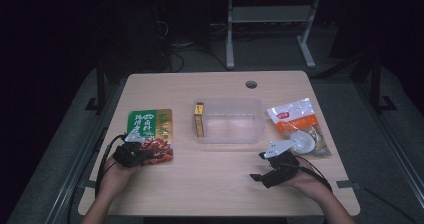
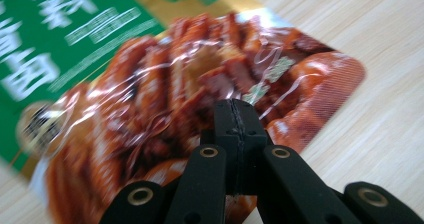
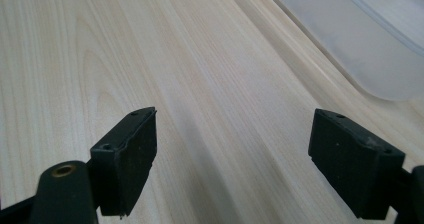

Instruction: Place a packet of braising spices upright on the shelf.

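A food packet [image 1: 150,130], green on top with a red meat picture below, lies flat at the table's left. My left gripper [image 1: 146,154] sits at its near edge. In the left gripper view its jaws are pressed together, left gripper [image 2: 235,115], tips over the packet's meat picture [image 2: 165,99], with nothing visible between them. My right gripper [image 1: 258,166] is at the front right, held low over bare wood, right gripper [image 3: 232,129], its jaws wide apart and empty. A clear plastic container [image 1: 250,129] stands mid-table, its corner [image 3: 360,44] ahead and to the right of the right jaws.
A yellow box [image 1: 199,119] stands inside the container's left end. A clear and orange bag [image 1: 298,126] with a white round item lies at the right, just beyond my right gripper. A cable hole [image 1: 251,84] sits near the far edge.
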### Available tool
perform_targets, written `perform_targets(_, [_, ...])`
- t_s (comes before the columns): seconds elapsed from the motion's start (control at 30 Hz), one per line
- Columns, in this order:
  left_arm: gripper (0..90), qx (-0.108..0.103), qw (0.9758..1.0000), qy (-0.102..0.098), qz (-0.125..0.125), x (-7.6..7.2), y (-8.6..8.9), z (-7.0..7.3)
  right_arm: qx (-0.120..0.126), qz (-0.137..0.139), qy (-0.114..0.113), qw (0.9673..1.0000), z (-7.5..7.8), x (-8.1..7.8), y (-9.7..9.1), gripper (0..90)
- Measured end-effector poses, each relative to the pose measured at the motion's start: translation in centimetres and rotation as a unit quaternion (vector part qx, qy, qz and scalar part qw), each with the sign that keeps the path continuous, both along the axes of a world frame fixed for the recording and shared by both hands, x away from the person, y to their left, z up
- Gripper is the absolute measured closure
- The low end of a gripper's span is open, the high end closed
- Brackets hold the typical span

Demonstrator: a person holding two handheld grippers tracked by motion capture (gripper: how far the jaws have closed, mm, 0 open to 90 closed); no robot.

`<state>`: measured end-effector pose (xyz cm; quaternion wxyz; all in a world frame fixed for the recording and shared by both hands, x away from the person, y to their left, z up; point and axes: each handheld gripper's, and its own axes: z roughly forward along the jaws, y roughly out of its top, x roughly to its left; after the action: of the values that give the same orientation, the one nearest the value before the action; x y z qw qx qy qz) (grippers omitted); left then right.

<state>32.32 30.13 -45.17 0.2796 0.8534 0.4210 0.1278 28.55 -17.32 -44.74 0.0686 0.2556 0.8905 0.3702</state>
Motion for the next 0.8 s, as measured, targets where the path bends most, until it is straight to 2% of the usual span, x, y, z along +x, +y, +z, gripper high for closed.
perform_targets(0.03, [90.0, 0.005, 1.0000, -0.001, 0.000, 0.0, 0.3, 0.0, 0.000, 0.000, 0.000, 1.0000, 0.0, 0.0, 0.0, 19.0])
perform_targets(0.23, [89.9, -0.007, 0.9994, 0.002, 0.033, 0.7, 2.0, 0.5, 0.001, 0.000, 0.000, 1.0000, 0.0, 0.0, 0.0, 19.0])
perform_targets(0.27, [89.9, -0.020, 0.9990, -0.005, 0.041, 1.2, 2.1, 0.8, 0.001, 0.000, 0.000, 1.0000, 0.0, 0.1, 0.0, 19.0])
perform_targets(0.37, [89.9, -0.023, 0.9981, -0.027, 0.051, 2.5, 1.9, 1.6, 0.001, 0.000, 0.001, 1.0000, -0.1, 0.2, 0.0, 19.0])
perform_targets(0.47, [89.9, -0.020, 0.9970, -0.045, 0.060, 4.5, 1.6, 2.1, 0.001, 0.001, 0.002, 1.0000, -0.2, 0.2, 0.0, 19.0])
perform_targets(0.6, [89.9, -0.016, 0.9953, -0.055, 0.078, 7.5, 1.2, 2.0, 0.002, 0.002, 0.005, 1.0000, -0.2, 0.3, 0.0, 19.0])
perform_targets(0.73, [89.9, -0.031, 0.9929, -0.056, 0.100, 10.8, 1.0, 1.4, 0.001, 0.004, 0.008, 1.0000, -0.4, 0.4, 0.1, 19.0])
perform_targets(0.8, [89.9, -0.043, 0.9926, -0.054, 0.100, 12.2, 0.7, 1.0, 0.001, 0.005, 0.010, 0.9999, -0.5, 0.5, 0.1, 19.0])
